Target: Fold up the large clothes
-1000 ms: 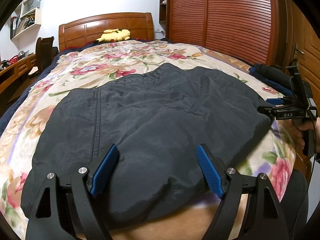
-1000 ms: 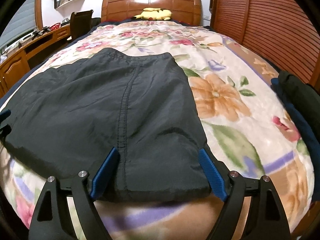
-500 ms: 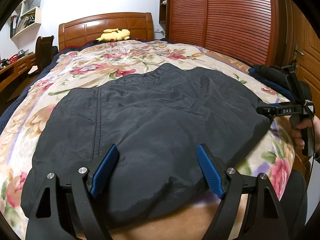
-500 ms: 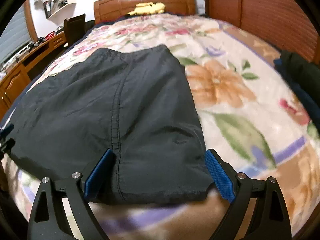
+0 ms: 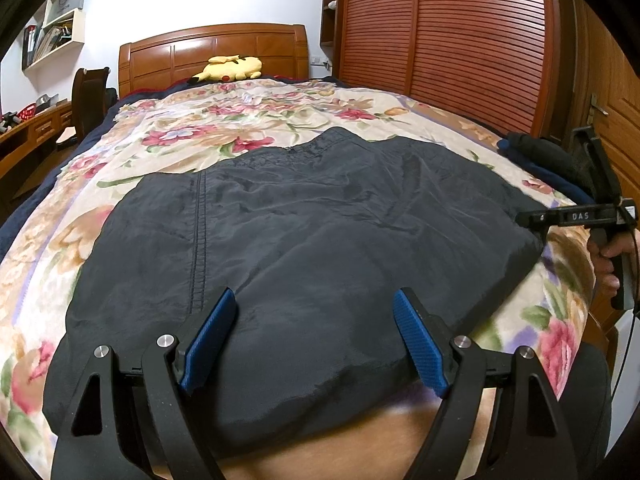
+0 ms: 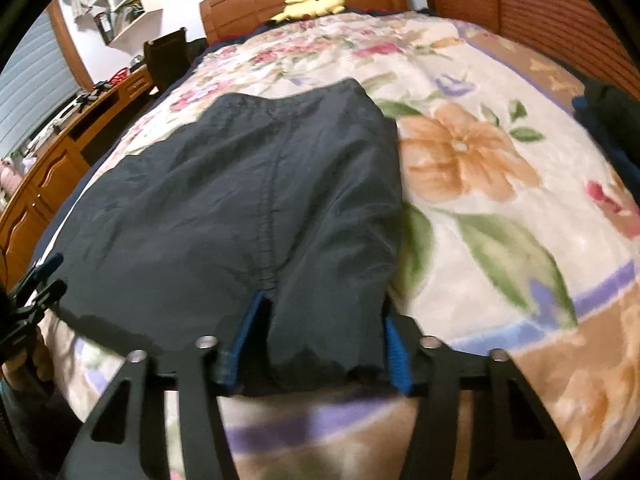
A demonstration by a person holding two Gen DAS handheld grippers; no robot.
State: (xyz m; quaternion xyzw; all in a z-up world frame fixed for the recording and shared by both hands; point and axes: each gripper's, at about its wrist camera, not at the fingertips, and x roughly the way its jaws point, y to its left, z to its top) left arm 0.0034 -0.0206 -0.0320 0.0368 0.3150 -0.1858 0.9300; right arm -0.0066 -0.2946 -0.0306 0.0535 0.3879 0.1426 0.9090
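Note:
A large dark navy garment lies flat on the floral bedspread; it also shows in the right wrist view. My left gripper is open, its blue pads straddling the garment's near hem. My right gripper is open but narrower, its blue pads on either side of the garment's near right corner by a stitched seam. The right gripper also shows at the far right of the left wrist view. The left gripper shows at the left edge of the right wrist view.
A yellow plush toy lies by the wooden headboard. Dark folded clothes sit at the bed's right edge. A slatted wooden wardrobe stands on the right, a desk and chair on the left.
My right gripper has pushed forward onto the garment's near right corner and its jaws have narrowed around the cloth. The left gripper has not moved.

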